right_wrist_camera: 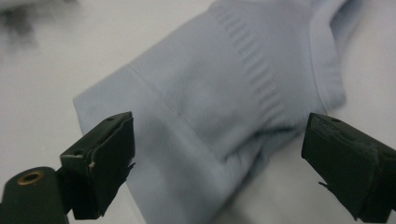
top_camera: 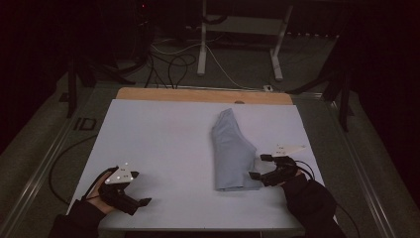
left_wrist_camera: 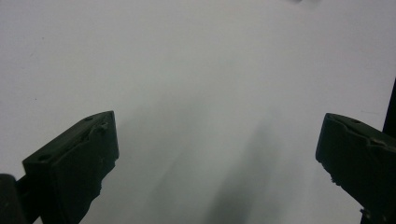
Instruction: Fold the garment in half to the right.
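high view: a pale blue sock (top_camera: pixel 232 152) lies right of centre on the white table (top_camera: pixel 158 139); the right gripper (top_camera: pixel 260 167) sits at its near right edge, the left gripper (top_camera: pixel 141 191) well apart at the near left. left gripper view: jaws spread over bare table. right gripper view: jaws spread wide, the sock between and just beyond them.

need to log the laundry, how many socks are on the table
1. A light blue sock lies right of the middle of the white table, just ahead of the open right gripper. Anything folded beneath it would be hidden.

White table (top_camera: pixel 163 144), pale blue garment (top_camera: pixel 231 148), possibly folded
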`<state>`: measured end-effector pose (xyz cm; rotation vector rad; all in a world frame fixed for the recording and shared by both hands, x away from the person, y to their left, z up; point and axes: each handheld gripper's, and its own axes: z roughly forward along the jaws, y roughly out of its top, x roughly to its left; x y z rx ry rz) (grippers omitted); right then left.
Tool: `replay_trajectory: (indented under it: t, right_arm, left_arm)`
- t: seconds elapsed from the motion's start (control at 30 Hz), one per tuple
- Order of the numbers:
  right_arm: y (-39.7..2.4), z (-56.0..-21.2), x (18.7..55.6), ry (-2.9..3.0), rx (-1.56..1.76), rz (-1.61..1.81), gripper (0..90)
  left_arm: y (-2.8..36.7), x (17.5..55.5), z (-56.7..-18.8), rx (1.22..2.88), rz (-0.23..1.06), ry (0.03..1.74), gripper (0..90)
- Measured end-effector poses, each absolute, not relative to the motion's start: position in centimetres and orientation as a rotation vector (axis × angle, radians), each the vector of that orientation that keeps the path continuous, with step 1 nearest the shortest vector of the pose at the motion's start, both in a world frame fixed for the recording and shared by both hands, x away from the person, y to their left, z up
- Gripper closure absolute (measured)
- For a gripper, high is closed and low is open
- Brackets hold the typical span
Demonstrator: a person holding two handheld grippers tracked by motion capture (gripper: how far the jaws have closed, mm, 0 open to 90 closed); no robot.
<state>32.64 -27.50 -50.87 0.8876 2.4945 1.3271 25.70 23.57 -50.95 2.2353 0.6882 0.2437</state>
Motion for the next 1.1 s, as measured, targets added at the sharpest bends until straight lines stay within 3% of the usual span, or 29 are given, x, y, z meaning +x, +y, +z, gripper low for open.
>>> replay_trajectory:
  t: [0.5,1.1]
  right_arm:
    - [-30.2,-52.7,29.8,2.430,0.997,1.225,9.6]
    - [-29.8,-53.1,29.7,2.439,0.971,1.222,9.6]
  left_arm:
    - [23.4,25.6,-51.0,2.233,0.248,0.682,0.4]
    - [23.5,25.4,-50.8,2.224,0.259,0.679,0.4]
